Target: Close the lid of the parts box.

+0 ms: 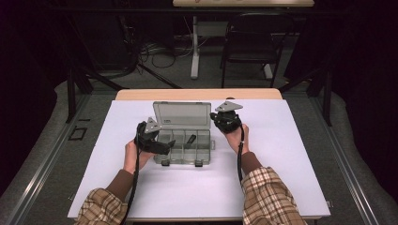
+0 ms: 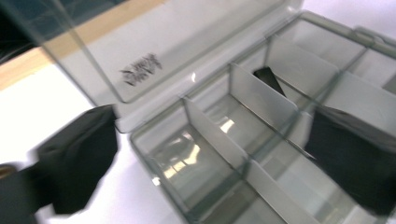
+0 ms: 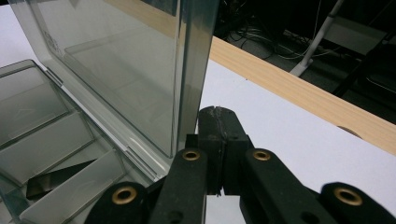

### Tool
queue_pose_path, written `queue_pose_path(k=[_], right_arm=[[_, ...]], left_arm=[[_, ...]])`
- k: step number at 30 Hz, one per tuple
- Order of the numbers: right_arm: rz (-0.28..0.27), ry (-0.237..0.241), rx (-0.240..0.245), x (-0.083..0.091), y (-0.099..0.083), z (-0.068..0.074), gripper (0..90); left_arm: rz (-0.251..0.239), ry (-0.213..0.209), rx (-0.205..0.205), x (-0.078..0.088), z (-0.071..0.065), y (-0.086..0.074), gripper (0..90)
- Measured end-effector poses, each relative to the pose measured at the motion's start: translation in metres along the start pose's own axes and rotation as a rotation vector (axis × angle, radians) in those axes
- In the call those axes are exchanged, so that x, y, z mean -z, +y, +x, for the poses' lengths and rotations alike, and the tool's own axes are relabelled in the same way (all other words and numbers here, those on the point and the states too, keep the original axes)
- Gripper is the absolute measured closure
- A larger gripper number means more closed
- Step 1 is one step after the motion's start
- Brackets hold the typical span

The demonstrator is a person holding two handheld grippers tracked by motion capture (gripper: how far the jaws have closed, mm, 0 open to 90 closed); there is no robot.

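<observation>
The left gripper [image 2: 205,163] has its jaws spread wide, with nothing between them, and it hangs over the front left corner of the box [image 1: 185,149]. The right gripper [image 3: 218,135] has its jaws pressed together and holds nothing; its tips stand just beside the right edge of the raised lid [image 3: 140,70].

The box lies in the middle of the white sheet [image 1: 281,154] on the table. It is thin, clear grey plastic, so I judge it light, stiff and smooth; it may slide when pushed. The lid stands upright on its hinge. Thin dividers [image 2: 261,95] make the compartments, and a small dark piece [image 2: 268,79] lies in one near the middle. A good place to take hold is the rim or the lid edge, not the dividers.
</observation>
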State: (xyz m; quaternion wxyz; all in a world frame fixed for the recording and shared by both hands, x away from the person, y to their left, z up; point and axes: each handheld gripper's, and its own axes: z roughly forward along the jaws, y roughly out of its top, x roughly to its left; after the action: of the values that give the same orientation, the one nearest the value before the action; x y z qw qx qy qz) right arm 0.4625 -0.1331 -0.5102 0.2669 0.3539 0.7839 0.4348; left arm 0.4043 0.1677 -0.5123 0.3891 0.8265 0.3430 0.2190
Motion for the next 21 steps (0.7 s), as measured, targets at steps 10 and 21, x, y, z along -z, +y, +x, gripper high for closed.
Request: queue_pose_path(k=[10,21], right_arm=[[-0.002,0.002,0.001,-0.001,-0.001,0.000,89.8],[0.009,0.002,0.015,0.000,0.000,0.001,89.9]], left_arm=[[-0.089,0.098,0.021,0.022,0.026,0.022,15.1],[-0.044,0.135,-0.056,0.029,0.051,0.057,43.4]])
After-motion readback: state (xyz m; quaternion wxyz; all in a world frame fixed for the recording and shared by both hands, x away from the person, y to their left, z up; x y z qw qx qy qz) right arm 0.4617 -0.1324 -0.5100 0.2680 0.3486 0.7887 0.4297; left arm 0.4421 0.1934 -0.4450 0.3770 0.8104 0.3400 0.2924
